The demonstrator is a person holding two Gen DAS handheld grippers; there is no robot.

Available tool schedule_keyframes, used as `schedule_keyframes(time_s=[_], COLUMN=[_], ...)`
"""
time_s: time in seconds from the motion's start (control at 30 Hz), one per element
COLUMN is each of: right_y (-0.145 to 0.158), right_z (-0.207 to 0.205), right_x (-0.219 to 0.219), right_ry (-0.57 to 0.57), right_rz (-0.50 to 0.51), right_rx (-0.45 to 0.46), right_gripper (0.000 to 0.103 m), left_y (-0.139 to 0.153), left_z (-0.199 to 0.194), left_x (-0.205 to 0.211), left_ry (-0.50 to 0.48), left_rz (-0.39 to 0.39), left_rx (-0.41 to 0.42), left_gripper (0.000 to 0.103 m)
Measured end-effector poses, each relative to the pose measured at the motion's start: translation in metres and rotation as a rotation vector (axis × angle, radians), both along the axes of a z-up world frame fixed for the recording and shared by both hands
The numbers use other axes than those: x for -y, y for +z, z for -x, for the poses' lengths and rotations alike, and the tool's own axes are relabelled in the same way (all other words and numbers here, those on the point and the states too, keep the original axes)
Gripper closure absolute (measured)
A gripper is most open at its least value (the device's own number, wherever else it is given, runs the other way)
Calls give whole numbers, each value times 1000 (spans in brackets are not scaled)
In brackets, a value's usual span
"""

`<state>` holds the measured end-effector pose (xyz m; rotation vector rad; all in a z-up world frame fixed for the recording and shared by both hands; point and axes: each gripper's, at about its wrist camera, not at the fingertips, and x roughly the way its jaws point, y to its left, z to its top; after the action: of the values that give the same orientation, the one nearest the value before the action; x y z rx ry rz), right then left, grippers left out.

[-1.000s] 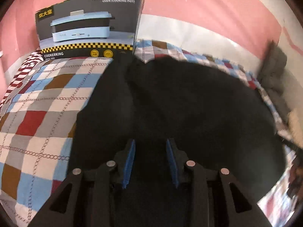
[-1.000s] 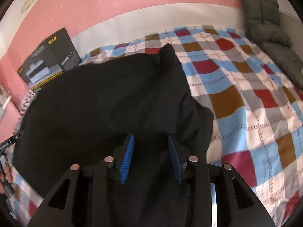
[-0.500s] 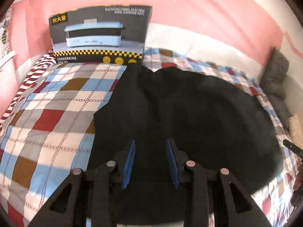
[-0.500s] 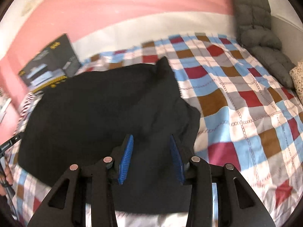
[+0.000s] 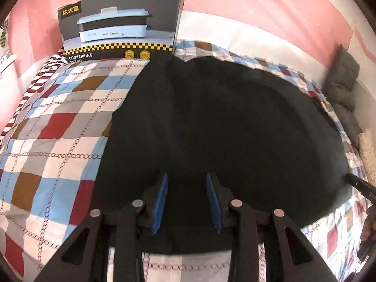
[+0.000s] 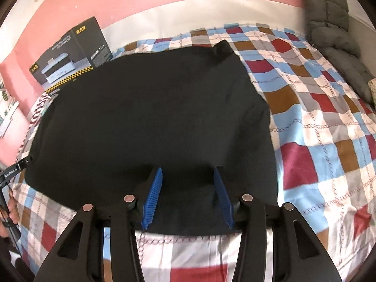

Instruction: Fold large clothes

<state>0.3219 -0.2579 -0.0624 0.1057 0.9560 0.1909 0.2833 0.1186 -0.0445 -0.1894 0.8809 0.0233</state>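
Box (image 5: pixel 119 23) reads "COOKERKING", "MULTIFUNCTIONAL ELECTRIC OVEN"; behind black garment (image 5: pixel 223 129).

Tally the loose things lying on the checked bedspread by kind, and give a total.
Black garment: 1
Electric oven box: 1
Grey quilted cushion: 1
Total: 3

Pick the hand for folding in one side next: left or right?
Right, probably. The right claw has just been opening, nothing pinched, and the black garment's rumpled right edge lies just beside it. Left side lies flat.
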Motion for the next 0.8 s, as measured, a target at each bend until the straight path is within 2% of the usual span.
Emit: schedule_keyframes(time_s=[0.1,0.23,0.4,0.53,0.63,0.8], right_y=[10,20,15,4,-3,-18], right_z=[24,61,102,130,139,136], right_x=[1,3,9,15,22,40], right_ry=[0,-4,-22,-45,-65,-140], right_rz=[-7,-37,-96,-154,-201,-323], right_rx=[12,33,-7,-57,-82,-127], right_gripper=[56,45,45,44,37,37], left_y=[10,18,14,1,-6,-11], left_z=[23,63,107,139,153,152], left_x=[3,6,13,11,7,-6], left_ry=[-1,5,3,14,33,77], left_rz=[-9,-2,8,52,82,124], left_rx=[10,15,-11,-63,-88,-98], left_gripper=[67,67,61,60,58,51])
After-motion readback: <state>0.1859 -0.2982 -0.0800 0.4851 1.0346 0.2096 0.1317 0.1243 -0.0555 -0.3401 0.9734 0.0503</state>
